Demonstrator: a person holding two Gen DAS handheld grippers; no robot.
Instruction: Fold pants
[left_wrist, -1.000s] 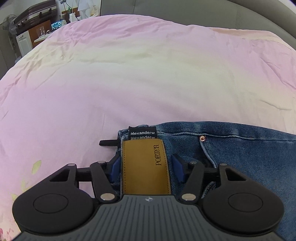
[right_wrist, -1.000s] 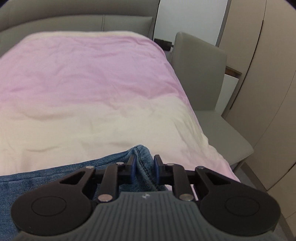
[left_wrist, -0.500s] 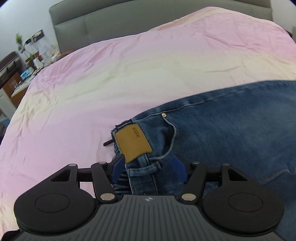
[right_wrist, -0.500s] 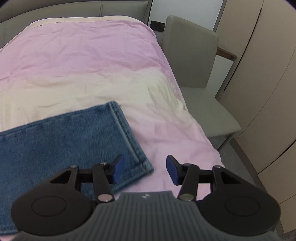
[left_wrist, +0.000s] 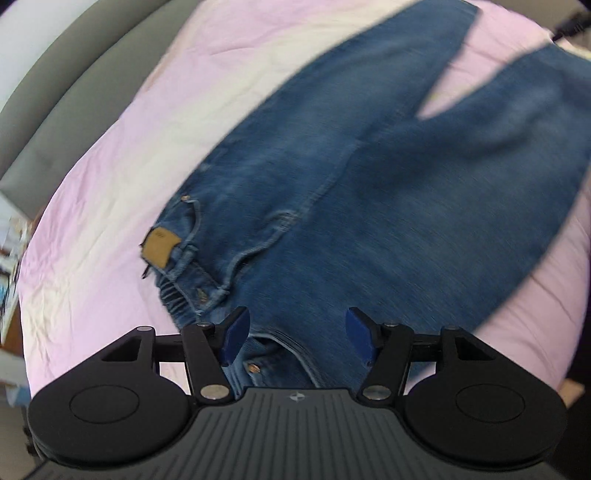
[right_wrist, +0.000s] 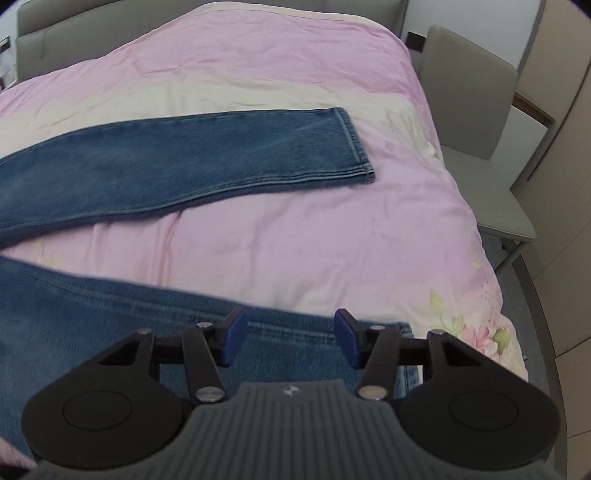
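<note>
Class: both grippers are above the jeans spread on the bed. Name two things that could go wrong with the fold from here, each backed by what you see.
1. The two legs lie splayed, with pink sheet between the far leg and the near leg; folding now would likely stack them crooked.
2. The waistband looks bunched near the tan patch, so a crease may get folded in. Both the left gripper and right gripper are open, holding nothing.

Parted right claw (right_wrist: 290, 338) above jeans (right_wrist: 155, 162)

Two wrist fisheyes, steeply down and close over the same jeans (left_wrist: 369, 184) on bed (right_wrist: 295, 240).
</note>
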